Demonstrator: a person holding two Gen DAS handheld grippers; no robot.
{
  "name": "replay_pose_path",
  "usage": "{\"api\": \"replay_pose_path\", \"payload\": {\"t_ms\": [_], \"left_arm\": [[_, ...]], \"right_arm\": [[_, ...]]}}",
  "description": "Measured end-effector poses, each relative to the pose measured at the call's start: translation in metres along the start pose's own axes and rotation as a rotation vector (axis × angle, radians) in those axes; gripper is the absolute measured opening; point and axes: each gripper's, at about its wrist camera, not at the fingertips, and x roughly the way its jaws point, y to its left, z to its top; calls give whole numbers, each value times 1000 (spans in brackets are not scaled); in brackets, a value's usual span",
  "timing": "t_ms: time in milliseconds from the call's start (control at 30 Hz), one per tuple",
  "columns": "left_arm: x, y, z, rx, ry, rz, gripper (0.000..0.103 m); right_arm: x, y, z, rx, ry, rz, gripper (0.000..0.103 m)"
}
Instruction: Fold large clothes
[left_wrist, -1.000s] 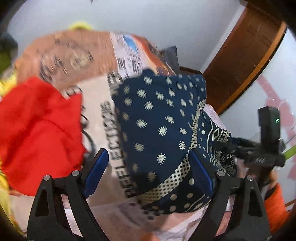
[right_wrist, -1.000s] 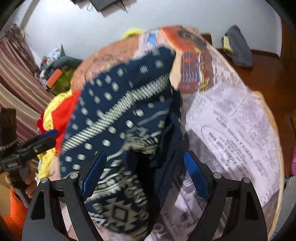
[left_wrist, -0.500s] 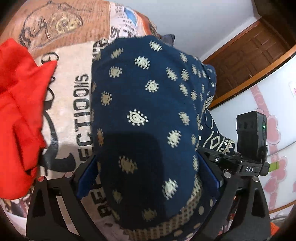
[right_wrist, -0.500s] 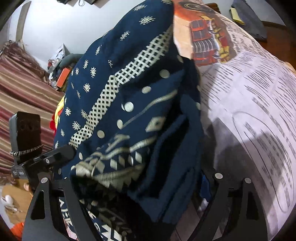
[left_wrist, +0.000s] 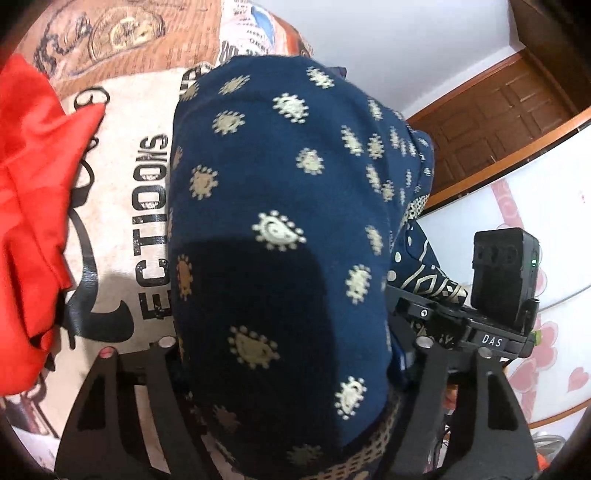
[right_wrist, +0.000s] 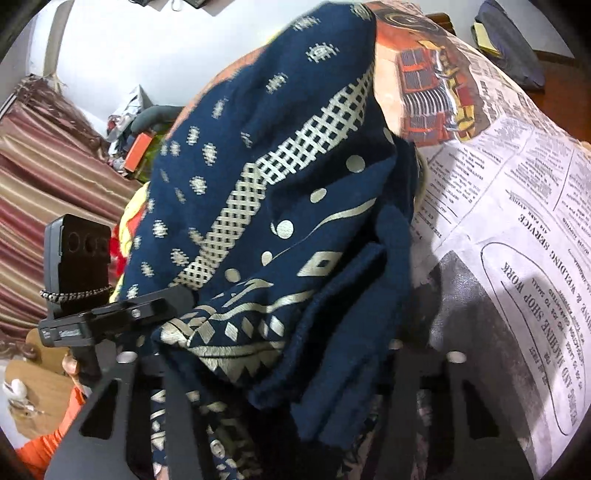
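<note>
The left gripper (left_wrist: 284, 373) had its jaws just closing, with a thick bundle of the navy patterned garment (left_wrist: 280, 206) packed between them; its pads were buried under the cloth, so whether they had bitten could not be told. The right gripper (right_wrist: 295, 373) had also just been closing, on the bordered end of the same garment (right_wrist: 280, 229), and there too the pads were hidden, so a firm pinch could not be confirmed. Each gripper showed at the edge of the other's view, just beside its partner (a hand in an orange sleeve (right_wrist: 44, 439) gripped the left one's handle).

To do this step well, I judged both jaws should take all layers of the hem evenly, near matching corners, before any lift, or the fold would skew.

The garment lay heaped over both sets of jaws and ran away from them across the printed bedcover (left_wrist: 122, 221), which showed on the right as newsprint pattern (right_wrist: 524, 206). A red cloth (left_wrist: 33, 206) lay to the left, apart from the garment.
</note>
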Motion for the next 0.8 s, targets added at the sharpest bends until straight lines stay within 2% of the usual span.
{"api": "replay_pose_path", "payload": {"t_ms": [67,200,600,800], "left_arm": [[-6,-7,-1,27,-12,15,66],[-24,-20,-3,66,-35,30,61],[-112,-39,-2,121,-178,31,61],[-160,-24,0,118,-240,39,61]], "right_arm": [[-3,8,-1,-19,-5,-5,33],[-5,20,-1,-56,-13,-14,31],[-27,76,14,-159,-85,2,31],[-16,113,28,-229,-103,6,31]]}}
